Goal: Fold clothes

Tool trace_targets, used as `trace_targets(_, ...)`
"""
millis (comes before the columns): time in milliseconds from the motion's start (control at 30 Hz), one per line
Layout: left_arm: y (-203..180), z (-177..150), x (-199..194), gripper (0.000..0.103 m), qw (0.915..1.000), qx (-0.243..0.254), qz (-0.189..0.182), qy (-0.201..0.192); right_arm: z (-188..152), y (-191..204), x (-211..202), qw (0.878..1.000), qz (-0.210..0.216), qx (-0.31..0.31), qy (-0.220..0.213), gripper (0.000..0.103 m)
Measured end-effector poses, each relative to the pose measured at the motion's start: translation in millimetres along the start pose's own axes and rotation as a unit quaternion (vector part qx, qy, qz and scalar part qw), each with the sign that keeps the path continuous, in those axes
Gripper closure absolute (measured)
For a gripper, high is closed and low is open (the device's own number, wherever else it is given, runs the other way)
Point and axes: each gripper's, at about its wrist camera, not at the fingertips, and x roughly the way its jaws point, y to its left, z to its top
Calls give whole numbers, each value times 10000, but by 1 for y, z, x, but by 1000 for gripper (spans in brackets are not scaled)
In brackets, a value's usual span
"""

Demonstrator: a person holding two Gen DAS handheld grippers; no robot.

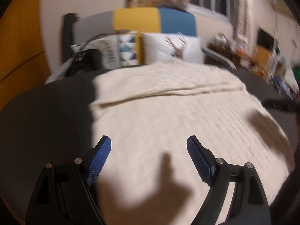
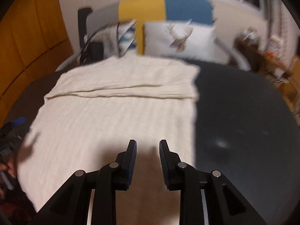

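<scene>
A cream ribbed knit garment (image 1: 168, 108) lies flat on the dark bed cover (image 1: 46, 112), with a folded band across its far part. It also shows in the right wrist view (image 2: 116, 112). My left gripper (image 1: 149, 140) hovers over its near left part, jaws wide open and empty. My right gripper (image 2: 148, 144) hovers over its near right part, close to the garment's right edge, jaws partly open and empty. The right gripper's dark tip (image 1: 281, 106) shows at the right edge of the left wrist view. Both views are blurred by motion.
Pillows (image 1: 168, 46) and a grey, yellow and blue headboard (image 1: 153, 20) stand at the far end. A black bag (image 1: 86, 60) sits far left. A wooden wardrobe (image 1: 20, 43) is on the left. Cluttered shelves (image 1: 271, 61) are on the right. Dark bed cover (image 2: 243, 112) lies right of the garment.
</scene>
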Motion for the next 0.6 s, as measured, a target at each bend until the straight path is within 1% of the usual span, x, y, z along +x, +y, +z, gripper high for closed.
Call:
trace_targets(33,-13,8,11,17,9997,182,-3,143,4,8,9,9998,71,-34,164,78)
trace_targets(67,-24,13,24,17,9990,333,72,299,7,16,16,9995,116,-95,276,78)
trace_targets(133,-44,22,50,17,9958,628,240,613,1,34,27,9986,56,-296,425,78)
trace_targets(200,-46,24,56,16,9959,622,221,622,-8,52,36,9971,-32,-512,560,78)
trace_targets(267,-46,26,61,15,9961,599,191,614,-20,62,35,9967,-159,-692,402,78)
trace_targets(300,-43,27,64,9,9964,547,147,630,-23,63,36,9966,-180,-726,338,78)
trace_targets(367,-33,32,72,3,9967,329,63,737,-24,61,38,9967,-181,-746,247,77)
trace_targets(433,-26,39,79,2,9965,205,26,804,-15,56,44,9978,-167,-607,210,77)
trace_targets(533,-27,51,86,2,9955,284,129,893,-8,56,54,9978,-250,-612,77,76)
trace_targets(600,-31,54,83,2,9944,366,201,974,-9,55,52,9981,-241,-547,119,76)
